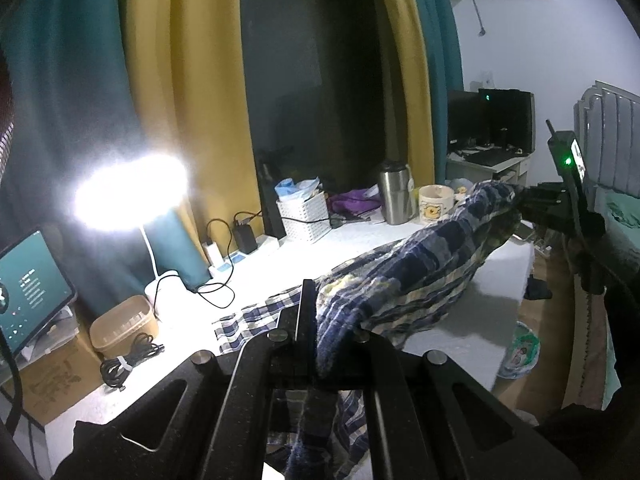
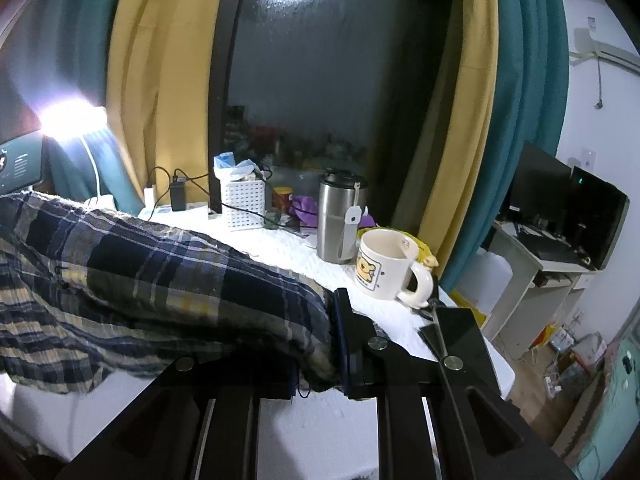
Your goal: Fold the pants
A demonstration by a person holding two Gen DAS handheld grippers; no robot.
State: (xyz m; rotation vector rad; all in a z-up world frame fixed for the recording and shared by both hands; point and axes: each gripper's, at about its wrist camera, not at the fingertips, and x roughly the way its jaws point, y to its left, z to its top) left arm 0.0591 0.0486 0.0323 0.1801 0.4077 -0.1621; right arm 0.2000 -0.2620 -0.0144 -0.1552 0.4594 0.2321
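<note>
Left jaws: clamped tight on a bunched edge of the plaid pants (image 1: 420, 264); cloth runs up between the fingers of the left gripper (image 1: 316, 320) and hangs below them.
Right jaws: closed on the other end of the pants; thick wad of fabric pinched in the right gripper (image 2: 320, 344), no gap showing.
Pants location: lifted between the two grippers, sagging in the middle; a lower part lies on the white counter (image 1: 480, 332), the rest is off it.
Pants state: crumpled, not flat, no clean fold line visible.
Step in hand: looks like carrying or stretching the garment between both grips, either to spread it out or bring one end over; can't tell which from this.
Progress: early, judged by the bunching.
Next move calls for: even tension on both ends, lower onto bare counter, keep edges aligned before any release.
Risk: mug (image 2: 384, 264) and steel tumbler (image 2: 340, 220) sit just beside the right grip; swinging cloth could knock them. Cables (image 1: 128, 364) and lamp (image 1: 132, 192) on the left side.
Hand pose: both grippers tilted somewhat downward, well apart, facing the curtained window (image 1: 312, 80); right gripper seen in the left view at the far end of the cloth (image 1: 552, 200), a dark sleeve behind it.
</note>
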